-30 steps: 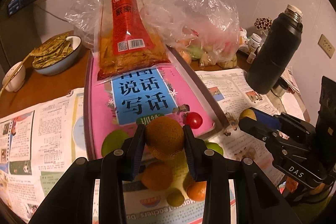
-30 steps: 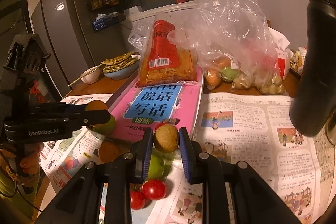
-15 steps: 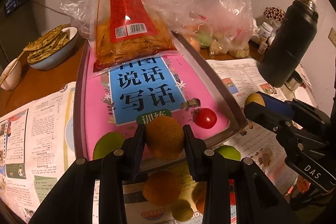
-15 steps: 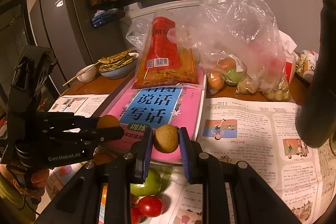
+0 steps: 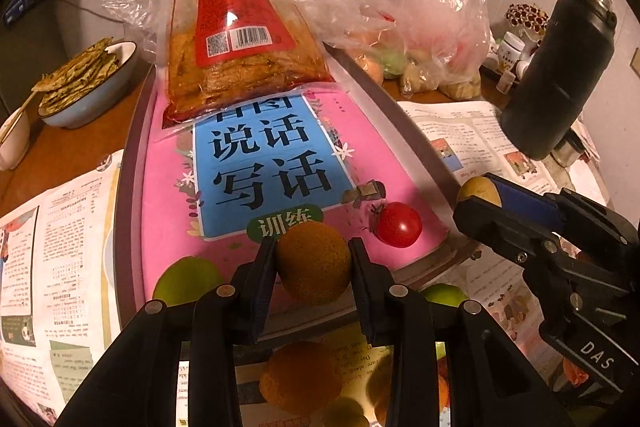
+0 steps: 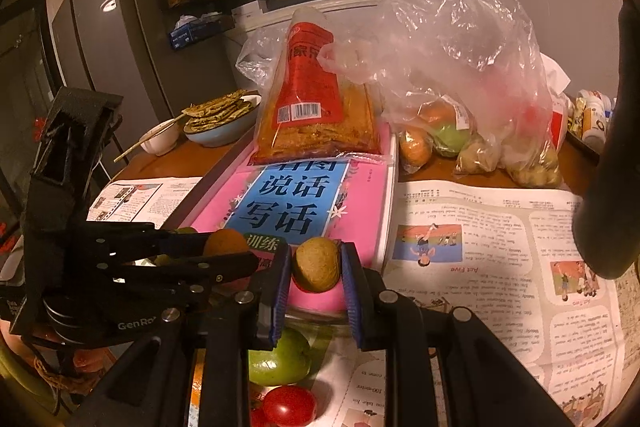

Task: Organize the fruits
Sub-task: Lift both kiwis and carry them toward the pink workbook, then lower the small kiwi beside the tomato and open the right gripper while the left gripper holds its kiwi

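My left gripper [image 5: 312, 247] is shut on a rough brown-orange round fruit [image 5: 314, 271], held just above the near end of the pink book [image 5: 168, 195]. On that book lie a red cherry tomato [image 5: 399, 225] and a green fruit [image 5: 186, 285]. My right gripper [image 6: 316, 253] is shut on a smaller tan round fruit [image 6: 316, 269] over the book's near edge [image 6: 360, 195]. In the right wrist view the left gripper [image 6: 230, 249] comes in from the left beside it. Below the right gripper's fingers lie a green fruit [image 6: 280, 359] and a cherry tomato [image 6: 288, 405].
A red-labelled snack bag [image 5: 236, 39] lies on the book's far end. Clear plastic bags [image 6: 460, 75] holding fruit sit behind on the right. A black flask [image 5: 560, 67] stands right, a blue bowl [image 5: 88, 87] left. An orange [image 5: 300, 377] lies on the newspaper [image 6: 480, 227].
Both grippers, each still holding its fruit, have moved forward and down toward the pink book, which now looms larger. The tomato and green fruit lie where they were.
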The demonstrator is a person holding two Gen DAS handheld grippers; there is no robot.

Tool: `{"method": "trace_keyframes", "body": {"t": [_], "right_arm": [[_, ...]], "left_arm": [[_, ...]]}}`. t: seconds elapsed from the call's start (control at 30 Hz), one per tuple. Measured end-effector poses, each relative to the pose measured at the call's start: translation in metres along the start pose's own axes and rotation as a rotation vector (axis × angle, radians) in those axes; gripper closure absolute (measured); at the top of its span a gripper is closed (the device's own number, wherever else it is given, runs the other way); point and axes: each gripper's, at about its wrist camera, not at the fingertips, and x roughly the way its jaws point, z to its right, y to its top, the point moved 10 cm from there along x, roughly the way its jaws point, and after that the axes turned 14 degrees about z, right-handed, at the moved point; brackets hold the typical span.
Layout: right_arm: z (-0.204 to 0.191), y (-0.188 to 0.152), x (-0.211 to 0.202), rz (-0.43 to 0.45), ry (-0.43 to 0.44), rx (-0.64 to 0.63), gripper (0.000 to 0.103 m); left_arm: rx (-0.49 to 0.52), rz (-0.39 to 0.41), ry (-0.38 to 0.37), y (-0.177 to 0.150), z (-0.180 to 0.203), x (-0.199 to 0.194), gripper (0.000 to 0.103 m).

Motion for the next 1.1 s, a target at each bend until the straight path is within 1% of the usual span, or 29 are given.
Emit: {"method": "trace_keyframes", "body": {"t": [0.23, 0.4, 0.87, 1.1], "right_arm": [[0.002, -0.007, 0.005, -0.013, -0.015, -0.014, 0.077], [0.004, -0.01, 0.009, -0.02, -0.022, -0.01, 0.077], [0.009, -0.021, 0.014, -0.042, -0.054, -0.049, 0.077], [0.01, -0.023, 0.016, -0.055, -0.048, -0.04, 0.077]], "left_arm": [[0.006, -0.013, 0.024, -0.006, -0.004, 0.009, 0.066], [0.005, -0.012, 0.023, -0.006, -0.004, 0.01, 0.066], [0.009, -0.005, 0.027, -0.006, -0.005, 0.01, 0.066], [0.018, -0.005, 0.031, -0.007, -0.005, 0.009, 0.066]]}}
